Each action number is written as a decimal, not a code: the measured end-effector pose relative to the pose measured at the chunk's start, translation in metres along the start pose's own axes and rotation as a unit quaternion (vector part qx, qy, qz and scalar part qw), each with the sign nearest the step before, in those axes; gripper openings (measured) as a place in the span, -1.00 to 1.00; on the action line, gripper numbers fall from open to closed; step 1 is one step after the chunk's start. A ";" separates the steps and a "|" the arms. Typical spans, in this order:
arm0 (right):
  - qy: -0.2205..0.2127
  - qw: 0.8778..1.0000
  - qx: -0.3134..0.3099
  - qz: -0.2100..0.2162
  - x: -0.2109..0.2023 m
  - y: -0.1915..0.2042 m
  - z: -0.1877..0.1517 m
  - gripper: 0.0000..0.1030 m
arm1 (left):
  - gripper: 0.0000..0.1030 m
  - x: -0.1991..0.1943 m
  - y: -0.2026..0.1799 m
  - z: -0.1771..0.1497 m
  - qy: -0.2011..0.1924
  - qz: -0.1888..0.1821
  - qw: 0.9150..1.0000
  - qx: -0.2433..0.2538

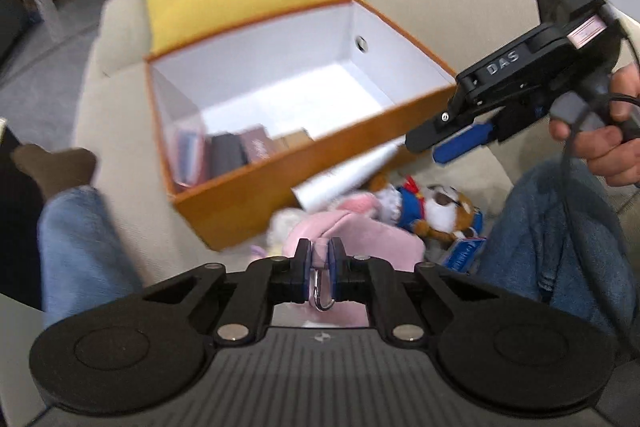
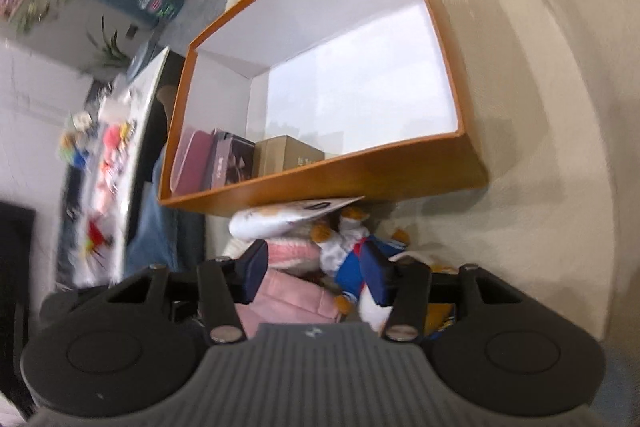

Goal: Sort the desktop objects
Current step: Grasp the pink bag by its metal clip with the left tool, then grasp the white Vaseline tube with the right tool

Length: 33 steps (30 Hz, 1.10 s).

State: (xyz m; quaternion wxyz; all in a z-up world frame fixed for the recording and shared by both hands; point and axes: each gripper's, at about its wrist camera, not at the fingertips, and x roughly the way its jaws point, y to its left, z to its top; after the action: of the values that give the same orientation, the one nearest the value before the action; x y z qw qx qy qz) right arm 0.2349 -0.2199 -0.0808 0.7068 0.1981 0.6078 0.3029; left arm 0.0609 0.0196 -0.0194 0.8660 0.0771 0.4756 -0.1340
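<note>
The left gripper [image 1: 320, 259] has its fingers pinched narrowly on the silver carabiner clip [image 1: 322, 291] of a soft pink plush pouch [image 1: 360, 239], which hangs below them. Beyond, ahead and slightly left, lies the open orange cardboard box [image 1: 280, 187]. The right gripper [image 2: 316, 275], fingers wide and empty, hovers over the fox plush in blue [image 2: 352, 247].

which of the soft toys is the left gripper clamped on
The pink plush: the left gripper is shut on its loop just above the silver carabiner. The fox toy in blue lies free beside it.
</note>
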 end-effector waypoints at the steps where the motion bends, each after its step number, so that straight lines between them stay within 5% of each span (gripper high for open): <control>1: 0.002 1.000 0.016 0.007 0.003 -0.003 0.002 0.04 | -0.81 -0.003 0.002 0.000 -0.003 0.007 1.000 0.001; 10: 0.009 0.998 0.064 0.019 0.021 -0.007 0.016 0.00 | -0.81 -0.006 0.019 0.015 -0.013 0.079 0.997 0.007; 14: 0.017 0.997 0.070 0.022 0.033 -0.009 0.019 -0.47 | -0.81 -0.006 0.025 0.014 -0.016 0.146 0.989 0.027; 18: 0.009 0.997 0.068 0.025 0.033 -0.008 0.015 -0.55 | -0.81 -0.002 0.031 0.009 -0.010 0.175 0.984 0.034; 24: -0.017 0.999 -0.045 0.016 0.015 0.036 -0.005 -0.73 | -0.81 0.013 0.023 -0.009 0.009 0.215 0.974 0.071; 33: -0.065 0.970 -0.232 -0.015 0.009 0.118 -0.037 -0.83 | -0.71 0.018 0.020 -0.028 0.022 0.174 0.982 0.065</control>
State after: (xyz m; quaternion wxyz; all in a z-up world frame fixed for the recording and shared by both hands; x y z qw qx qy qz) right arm 0.1768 -0.1303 -0.0174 0.7756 0.0387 0.4768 0.4118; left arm 0.0536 0.0428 -0.0498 0.8583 0.2180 0.4644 -0.0101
